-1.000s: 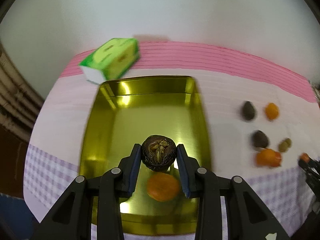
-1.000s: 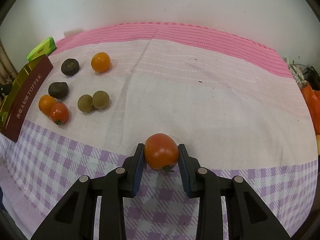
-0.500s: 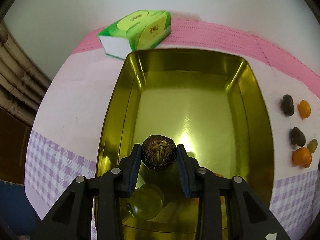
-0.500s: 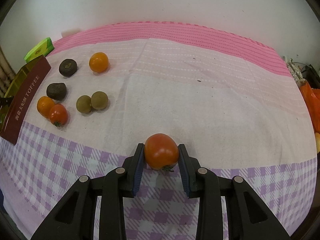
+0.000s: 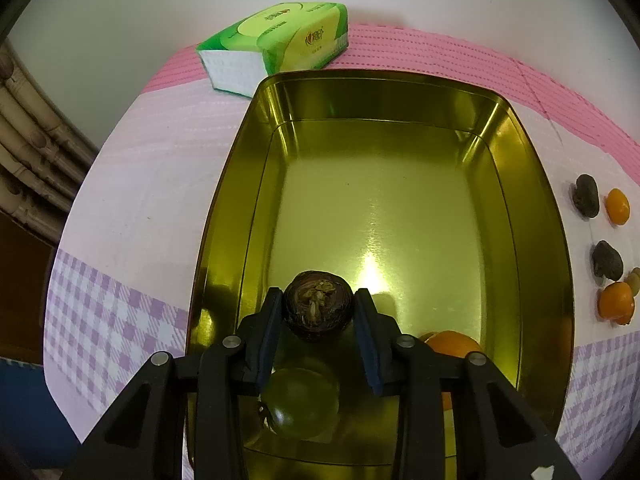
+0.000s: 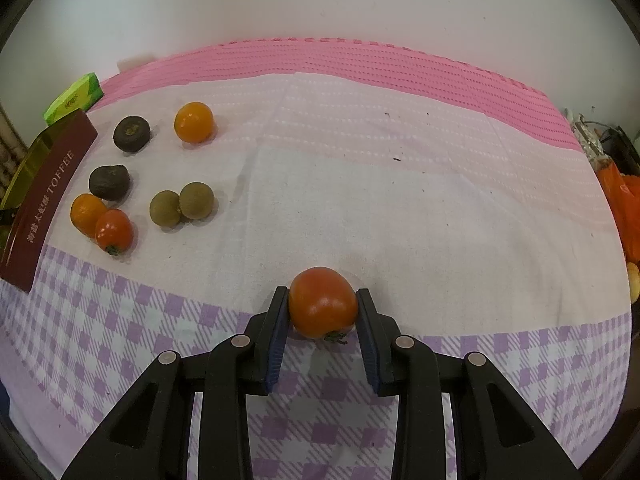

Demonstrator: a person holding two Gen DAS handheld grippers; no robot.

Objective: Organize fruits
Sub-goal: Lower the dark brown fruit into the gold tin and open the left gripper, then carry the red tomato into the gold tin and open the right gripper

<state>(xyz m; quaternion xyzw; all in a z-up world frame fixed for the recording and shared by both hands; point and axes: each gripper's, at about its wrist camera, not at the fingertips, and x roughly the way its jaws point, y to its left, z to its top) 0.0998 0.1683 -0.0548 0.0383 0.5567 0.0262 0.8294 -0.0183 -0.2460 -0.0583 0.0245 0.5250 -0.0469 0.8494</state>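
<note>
My left gripper (image 5: pixel 319 307) is shut on a dark brown wrinkled fruit (image 5: pixel 319 303), held over the near end of a gold tin tray (image 5: pixel 256 160). A green round fruit (image 5: pixel 300 404) and an orange fruit (image 5: pixel 452 347) lie in the tray under and beside the fingers. My right gripper (image 6: pixel 323 307) is shut on a red tomato (image 6: pixel 323 301) just above the cloth. Loose fruits lie on the cloth left of it: two dark ones (image 6: pixel 131 133), two orange ones (image 6: pixel 193 122), two olive-green ones (image 6: pixel 196 200) and a small red tomato (image 6: pixel 114 231).
A green tissue pack (image 5: pixel 276 42) lies behind the tray by the wall. The tray's maroon side (image 6: pixel 44 200) shows at the left of the right wrist view. Orange bags (image 6: pixel 624 208) sit at the table's right edge. Bamboo poles (image 5: pixel 28 152) stand left.
My left gripper has moved forward and lower over the tray with the dark fruit; the green fruit now shows beneath it. The right gripper with the tomato has barely moved.
</note>
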